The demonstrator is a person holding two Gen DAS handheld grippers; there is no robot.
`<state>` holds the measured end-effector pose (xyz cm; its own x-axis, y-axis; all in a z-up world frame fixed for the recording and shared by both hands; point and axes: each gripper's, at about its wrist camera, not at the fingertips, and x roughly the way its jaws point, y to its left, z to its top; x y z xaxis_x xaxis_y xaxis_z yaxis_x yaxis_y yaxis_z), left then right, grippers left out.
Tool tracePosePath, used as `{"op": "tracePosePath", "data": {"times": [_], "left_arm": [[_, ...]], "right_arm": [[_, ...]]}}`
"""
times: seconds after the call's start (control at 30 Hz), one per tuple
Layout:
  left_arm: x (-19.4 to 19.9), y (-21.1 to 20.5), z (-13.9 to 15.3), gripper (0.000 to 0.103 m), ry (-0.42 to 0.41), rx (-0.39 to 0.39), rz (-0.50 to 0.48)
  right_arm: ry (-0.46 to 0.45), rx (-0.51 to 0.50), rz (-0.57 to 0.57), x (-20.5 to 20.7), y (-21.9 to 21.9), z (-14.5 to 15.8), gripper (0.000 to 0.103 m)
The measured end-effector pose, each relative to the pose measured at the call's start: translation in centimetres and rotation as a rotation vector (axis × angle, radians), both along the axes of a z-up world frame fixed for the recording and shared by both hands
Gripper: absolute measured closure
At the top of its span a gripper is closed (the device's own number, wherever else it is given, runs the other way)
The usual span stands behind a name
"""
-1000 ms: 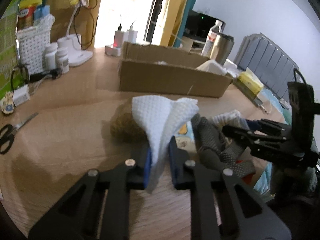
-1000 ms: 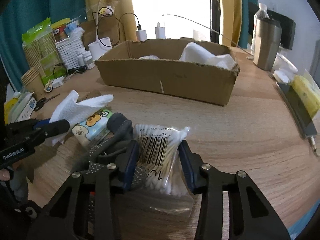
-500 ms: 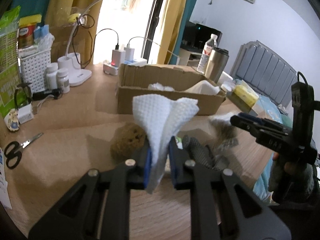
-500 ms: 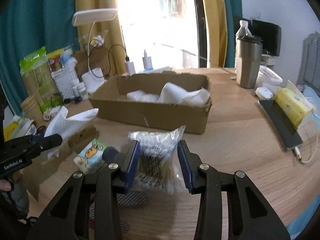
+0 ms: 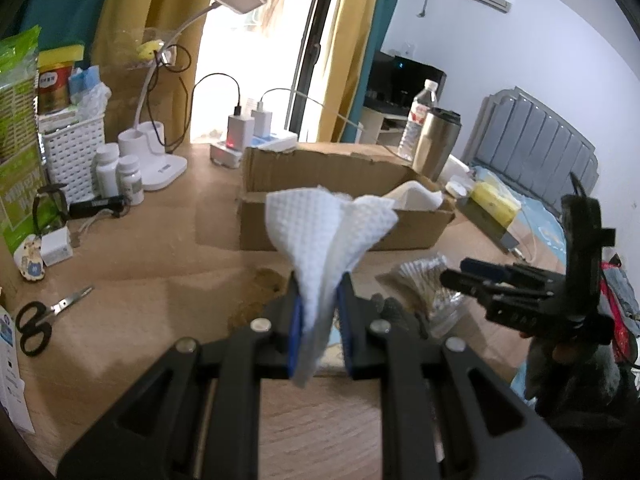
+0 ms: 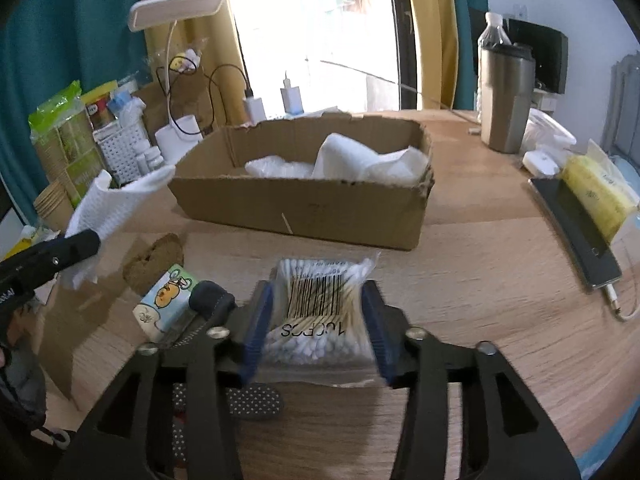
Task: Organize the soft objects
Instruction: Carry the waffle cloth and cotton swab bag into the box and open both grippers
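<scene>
My left gripper point(image 5: 319, 308) is shut on a white paper towel point(image 5: 326, 236) and holds it above the wooden table, in front of the open cardboard box point(image 5: 344, 196). My right gripper point(image 6: 318, 320) is shut on a clear bag of cotton swabs point(image 6: 320, 300), also lifted off the table, short of the box point(image 6: 304, 200). The box holds white cloths point(image 6: 360, 158). The towel point(image 6: 116, 196) and the left gripper point(image 6: 52, 258) show at the left of the right wrist view. A brown sponge point(image 6: 154, 260), a cartoon tissue pack point(image 6: 166, 300) and grey dotted gloves point(image 6: 248, 400) lie below.
A desk lamp point(image 5: 160, 160), pill bottles point(image 5: 120, 176), a white basket point(image 5: 72, 156) and scissors point(image 5: 40, 320) stand at the left. A steel tumbler point(image 6: 506, 100), a water bottle point(image 6: 492, 36), a phone point(image 6: 576, 232) and a yellow pack point(image 6: 600, 192) are at the right.
Both grippers have risen from the table with their loads and moved back a little. The swab bag left the gloves; the towel hangs higher against the box.
</scene>
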<state>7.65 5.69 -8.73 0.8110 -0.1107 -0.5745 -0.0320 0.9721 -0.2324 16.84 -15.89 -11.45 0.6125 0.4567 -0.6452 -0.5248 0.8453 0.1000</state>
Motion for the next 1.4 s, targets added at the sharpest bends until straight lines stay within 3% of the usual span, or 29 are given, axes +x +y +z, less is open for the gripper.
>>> {"op": "tracePosePath", "data": {"times": [0.3, 0.43, 0.53, 1.0, 1.4], "left_arm": [[0.5, 0.7, -0.1, 0.086, 0.002, -0.010, 0.010], [0.8, 0.7, 0.2, 0.086, -0.003, -0.009, 0.008], [1.1, 0.7, 0.3, 0.086, -0.006, -0.006, 0.006], [2.8, 1.1, 2.0, 0.086, -0.043, 0.008, 0.003], [4.3, 2.3, 2.7, 0.086, -0.071, 0.004, 0.006]], "right_arm": [[0.064, -0.041, -0.015, 1.7, 1.2, -2.0, 0.046], [0.075, -0.054, 0.004, 2.0, 1.6, -2.4, 0.060], [0.050, -0.069, 0.019, 1.7, 1.8, -2.2, 0.064], [-0.096, 0.013, 0.030, 0.8, 0.9, 2.8, 0.065], [-0.109, 0.063, 0.089, 1.5, 2.9, 5.0, 0.065]]}}
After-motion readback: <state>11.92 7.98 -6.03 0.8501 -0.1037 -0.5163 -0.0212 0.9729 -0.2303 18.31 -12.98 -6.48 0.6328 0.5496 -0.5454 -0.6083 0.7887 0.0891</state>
